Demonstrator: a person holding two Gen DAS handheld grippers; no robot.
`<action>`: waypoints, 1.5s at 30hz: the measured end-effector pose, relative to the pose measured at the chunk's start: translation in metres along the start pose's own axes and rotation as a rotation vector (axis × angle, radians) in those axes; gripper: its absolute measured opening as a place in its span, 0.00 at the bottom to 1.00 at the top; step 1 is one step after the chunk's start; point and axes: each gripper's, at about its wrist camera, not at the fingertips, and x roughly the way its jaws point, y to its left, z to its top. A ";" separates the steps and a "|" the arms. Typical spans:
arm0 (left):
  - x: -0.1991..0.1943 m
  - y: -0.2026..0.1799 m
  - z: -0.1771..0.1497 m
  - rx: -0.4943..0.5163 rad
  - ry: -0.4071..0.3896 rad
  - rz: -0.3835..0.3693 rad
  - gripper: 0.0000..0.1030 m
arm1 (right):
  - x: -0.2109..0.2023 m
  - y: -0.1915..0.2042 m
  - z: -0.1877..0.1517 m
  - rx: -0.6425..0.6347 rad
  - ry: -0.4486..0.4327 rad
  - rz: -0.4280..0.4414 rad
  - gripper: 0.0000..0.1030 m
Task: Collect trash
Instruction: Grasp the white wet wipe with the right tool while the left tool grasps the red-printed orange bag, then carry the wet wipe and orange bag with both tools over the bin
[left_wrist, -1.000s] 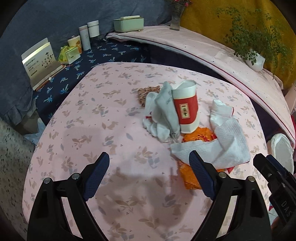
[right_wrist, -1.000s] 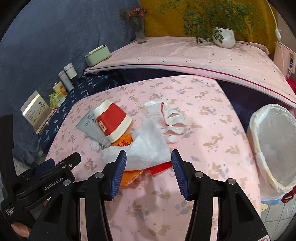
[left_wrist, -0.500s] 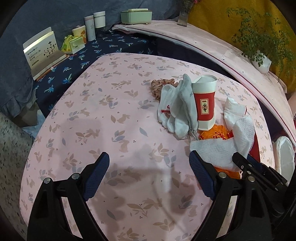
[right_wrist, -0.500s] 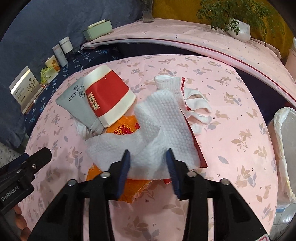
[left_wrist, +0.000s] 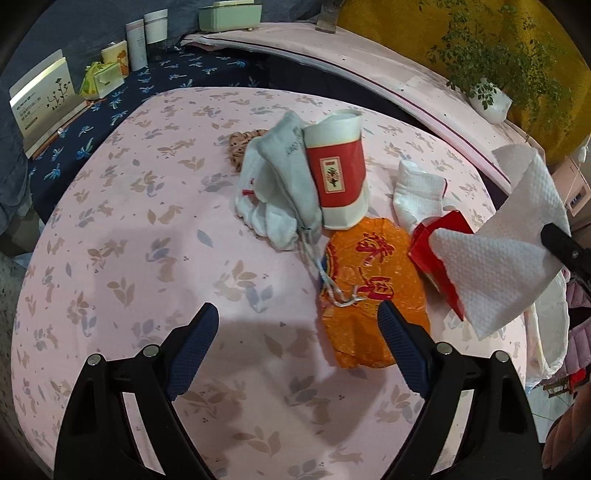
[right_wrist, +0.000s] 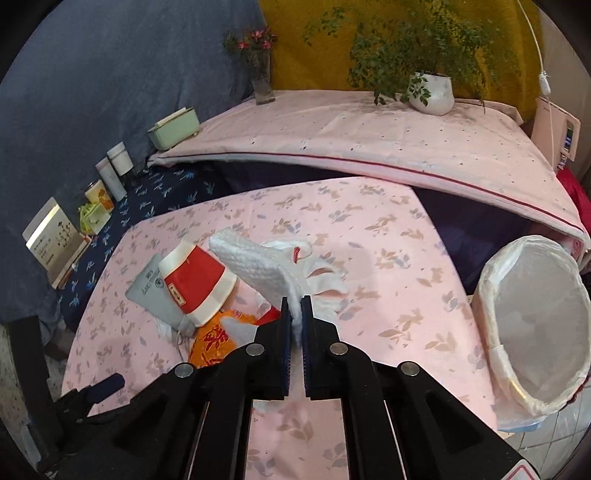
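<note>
My right gripper is shut on a white paper towel and holds it above the table; the towel also shows in the left wrist view. On the pink floral table lie a red-and-white paper cup, a grey pouch, an orange wrapper, a red packet and white socks. My left gripper is open and empty, low over the table just left of the orange wrapper. A bin lined with a white bag stands at the table's right edge.
A scrunchie lies behind the pouch. Jars, boxes and a card stand on the dark blue cloth at the back left. A potted plant and a flower vase stand on the raised pink shelf behind.
My right gripper has shut on the paper towel and lifted it off the pile, uncovering the orange wrapper and red packet. My left gripper stays open.
</note>
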 end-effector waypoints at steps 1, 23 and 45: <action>0.002 -0.004 0.000 0.003 0.005 -0.012 0.81 | -0.003 -0.006 0.002 0.015 -0.007 -0.003 0.05; 0.036 -0.069 -0.015 0.082 0.108 -0.037 0.20 | -0.011 -0.074 -0.019 0.136 0.014 -0.025 0.05; -0.061 -0.172 -0.014 0.283 -0.068 -0.157 0.15 | -0.070 -0.122 -0.002 0.194 -0.109 -0.040 0.05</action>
